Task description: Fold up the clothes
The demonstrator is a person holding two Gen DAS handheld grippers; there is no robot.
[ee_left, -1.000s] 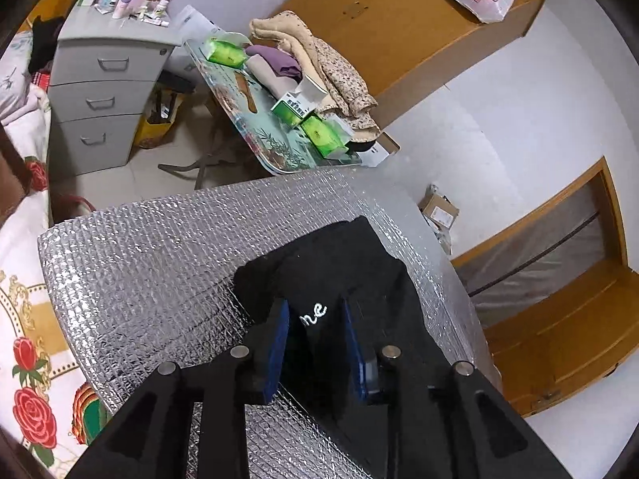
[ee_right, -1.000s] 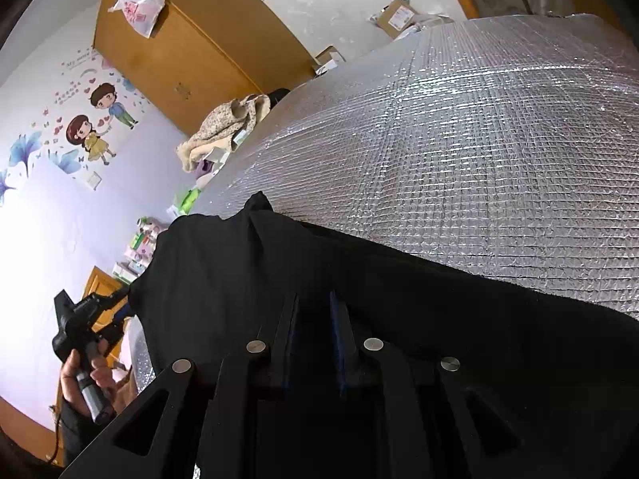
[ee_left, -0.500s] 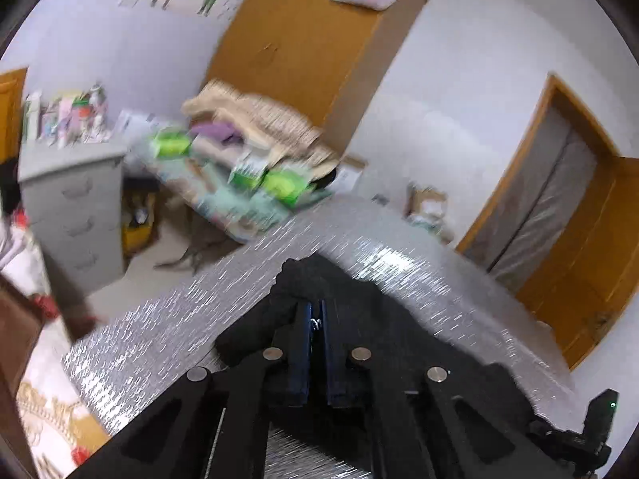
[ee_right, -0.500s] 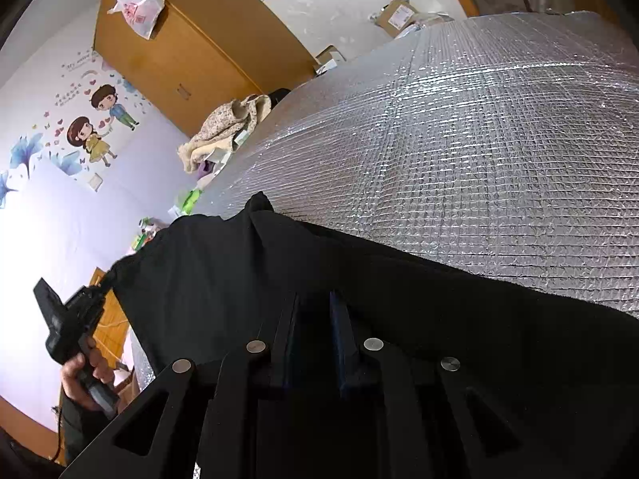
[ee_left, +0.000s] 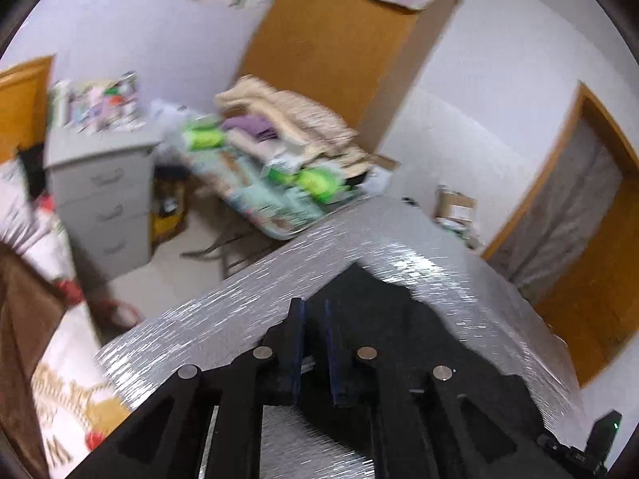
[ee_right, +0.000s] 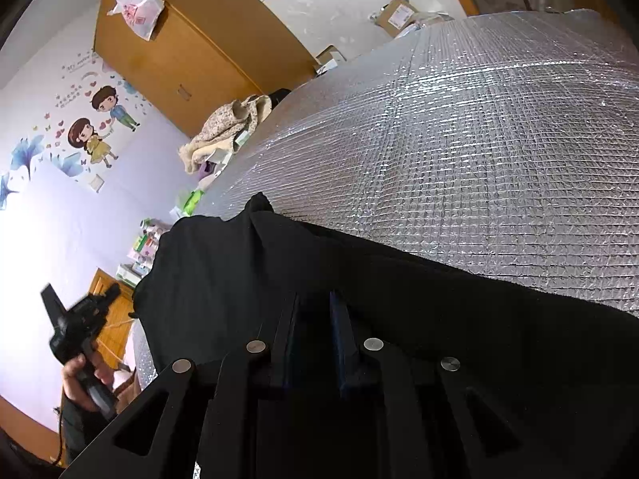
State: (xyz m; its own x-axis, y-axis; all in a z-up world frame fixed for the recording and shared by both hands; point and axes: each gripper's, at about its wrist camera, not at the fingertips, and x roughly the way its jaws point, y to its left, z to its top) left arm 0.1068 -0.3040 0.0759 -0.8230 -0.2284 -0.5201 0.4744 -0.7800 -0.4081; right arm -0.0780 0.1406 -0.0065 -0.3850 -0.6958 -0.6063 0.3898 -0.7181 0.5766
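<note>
The black garment (ee_right: 399, 299) lies on the silver quilted foil mat (ee_right: 499, 139), soft and matte against the mat's shiny grid of small embossed squares. In the right wrist view it spreads across the lower half of the picture, with one corner lifted into a raised fold at the left. In the left wrist view the black garment (ee_left: 383, 299) rises to a peak ahead of the fingers.

The left gripper (ee_left: 315, 311) has its blue-padded jaws drawn close with black cloth pinched between them; they shut from wide apart and have just eased open a little, the cloth still between them. A second ago white script ending in "ne" showed on the cloth between those jaws; it is no longer visible, and the view is now blurred and rolled, with the wardrobe and doorway standing more upright. The right gripper (ee_right: 313, 311) is clamped narrowly on the garment's near edge and sits as it did before.

At the left of the right wrist view a hand (ee_right: 80, 379) holds the left gripper's handle, higher than a second ago. Beyond the mat stand an orange wooden wardrobe (ee_right: 191, 52) with a white plastic bag (ee_right: 137, 12) printed in red on top, unreadable. Cartoon wall stickers (ee_right: 96, 119) carry tiny illegible writing. A grey drawer unit (ee_left: 104, 195) stands at left.
</note>
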